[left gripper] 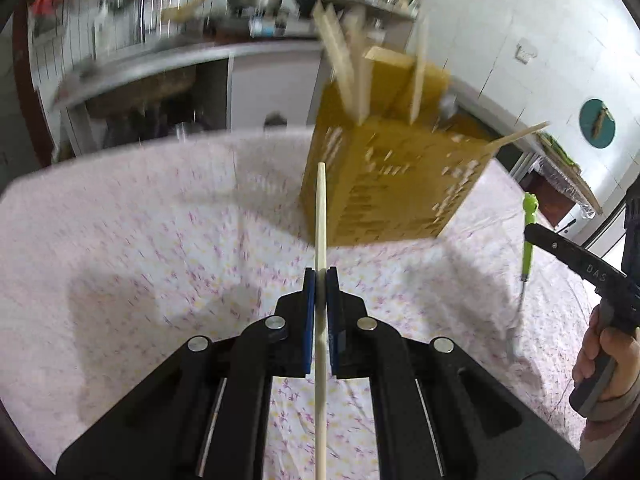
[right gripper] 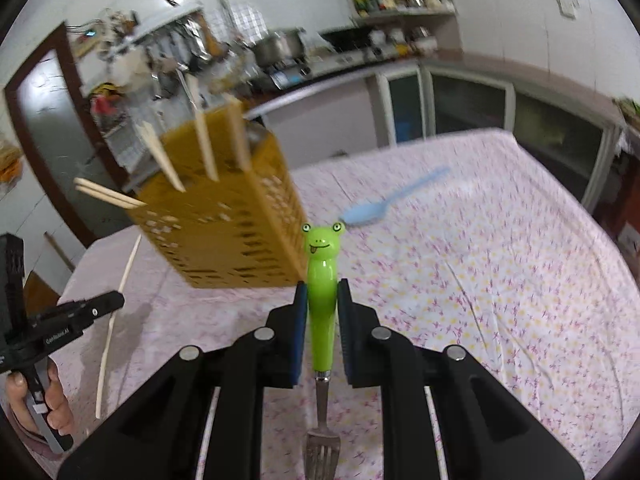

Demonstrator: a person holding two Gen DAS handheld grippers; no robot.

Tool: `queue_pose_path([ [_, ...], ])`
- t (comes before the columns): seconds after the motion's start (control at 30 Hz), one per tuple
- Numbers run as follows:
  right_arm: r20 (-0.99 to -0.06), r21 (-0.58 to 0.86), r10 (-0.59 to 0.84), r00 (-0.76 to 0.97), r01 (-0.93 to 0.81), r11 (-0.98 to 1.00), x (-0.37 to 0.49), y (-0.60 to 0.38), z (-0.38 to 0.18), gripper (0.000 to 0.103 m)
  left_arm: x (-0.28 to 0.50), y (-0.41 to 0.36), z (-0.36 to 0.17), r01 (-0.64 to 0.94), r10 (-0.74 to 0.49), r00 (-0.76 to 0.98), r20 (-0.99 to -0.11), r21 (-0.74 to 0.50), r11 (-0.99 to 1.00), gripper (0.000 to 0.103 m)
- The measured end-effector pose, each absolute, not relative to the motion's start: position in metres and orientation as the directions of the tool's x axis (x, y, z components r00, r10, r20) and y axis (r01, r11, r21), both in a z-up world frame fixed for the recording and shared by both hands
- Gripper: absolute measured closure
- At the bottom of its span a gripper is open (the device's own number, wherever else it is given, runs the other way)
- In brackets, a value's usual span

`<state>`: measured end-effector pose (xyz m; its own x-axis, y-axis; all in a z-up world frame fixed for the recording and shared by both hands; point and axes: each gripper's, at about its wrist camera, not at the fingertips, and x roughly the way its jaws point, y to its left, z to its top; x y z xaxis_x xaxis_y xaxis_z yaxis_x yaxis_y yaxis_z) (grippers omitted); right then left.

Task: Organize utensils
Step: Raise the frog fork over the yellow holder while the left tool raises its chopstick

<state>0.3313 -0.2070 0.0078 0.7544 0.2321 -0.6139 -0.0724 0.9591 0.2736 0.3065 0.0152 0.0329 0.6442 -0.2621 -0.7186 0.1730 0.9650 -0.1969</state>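
A yellow perforated utensil holder (left gripper: 384,176) stands on the table with several wooden chopsticks (left gripper: 362,80) in it; it also shows in the right wrist view (right gripper: 228,224). My left gripper (left gripper: 321,276) is shut on a single wooden chopstick (left gripper: 321,216), held in front of the holder. My right gripper (right gripper: 322,292) is shut on a fork with a green frog handle (right gripper: 322,280), tines pointing back toward the camera. The fork also shows in the left wrist view (left gripper: 528,240). The chopstick in the left gripper shows in the right wrist view (right gripper: 116,312).
A light blue spoon (right gripper: 376,208) lies on the floral tablecloth (right gripper: 480,280) behind the holder. A kitchen counter (right gripper: 340,80) with pots and shelves runs behind the table. The cloth also shows in the left wrist view (left gripper: 140,260).
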Motion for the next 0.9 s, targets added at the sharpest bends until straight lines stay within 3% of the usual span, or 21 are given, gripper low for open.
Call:
queue_pose_path([
  [0.2,-0.522,0.221,0.228,0.822,-0.127,0.967,0.311,-0.193,0.042,0.088,0.281,-0.003,0.086,0.221,-0.272,0.745,-0.609,-0.159,0.962,0.099],
  [0.57,-0.378,0.209,0.258,0.889,-0.190,0.959,0.296,-0.186,0.097,0.088,0.286,-0.004,0.135,0.276,-0.360,0.809,-0.464,-0.242,0.930,0.099],
  [0.9,-0.297,0.177,0.260,0.919,-0.215,0.960,0.306,-0.183,0.149,0.088,0.319,-0.010,0.145,0.305,-0.409,0.815,-0.411,-0.297,0.905,0.099],
])
